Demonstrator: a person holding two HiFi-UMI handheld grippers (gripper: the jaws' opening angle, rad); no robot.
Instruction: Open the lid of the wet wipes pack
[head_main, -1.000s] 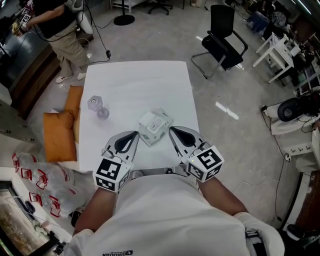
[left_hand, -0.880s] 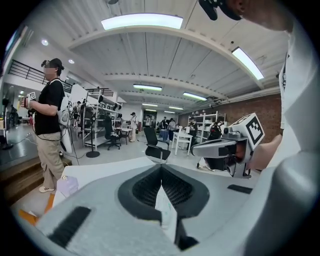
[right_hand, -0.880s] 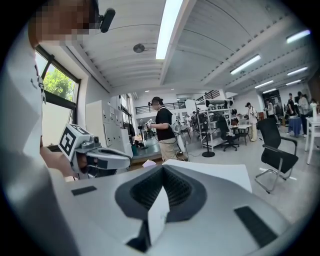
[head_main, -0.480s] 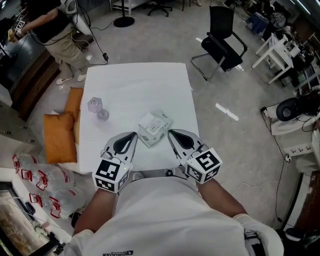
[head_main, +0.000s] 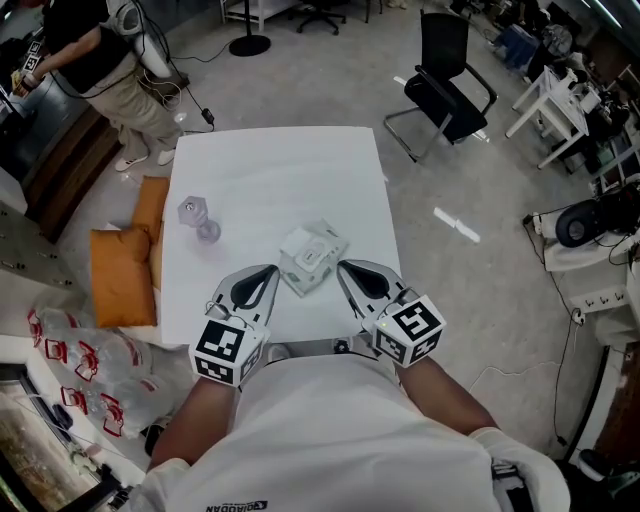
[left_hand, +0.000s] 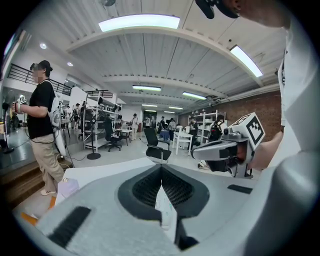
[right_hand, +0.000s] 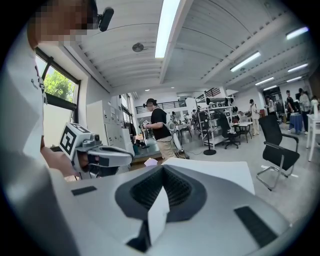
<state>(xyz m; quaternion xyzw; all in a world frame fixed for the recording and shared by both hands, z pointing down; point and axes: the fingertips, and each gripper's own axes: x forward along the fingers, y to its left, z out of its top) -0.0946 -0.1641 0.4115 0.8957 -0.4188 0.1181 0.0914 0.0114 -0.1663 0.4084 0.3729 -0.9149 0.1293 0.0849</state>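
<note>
Head view: left gripper (head_main: 268, 272) and right gripper (head_main: 346, 268) sit over the white table (head_main: 270, 170), with the wet wipes pack (head_main: 311, 257) between their tips and slightly ahead, just beside both; its lid looks flat. Left gripper view: jaws pressed together at the tip, pinching nothing, right gripper off to its right. Right gripper view: jaws also together, empty, left gripper off to its left.

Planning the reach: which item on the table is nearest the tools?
The wet wipes pack, just ahead between left tool and right tool; the small clear object lies farther left.
</note>
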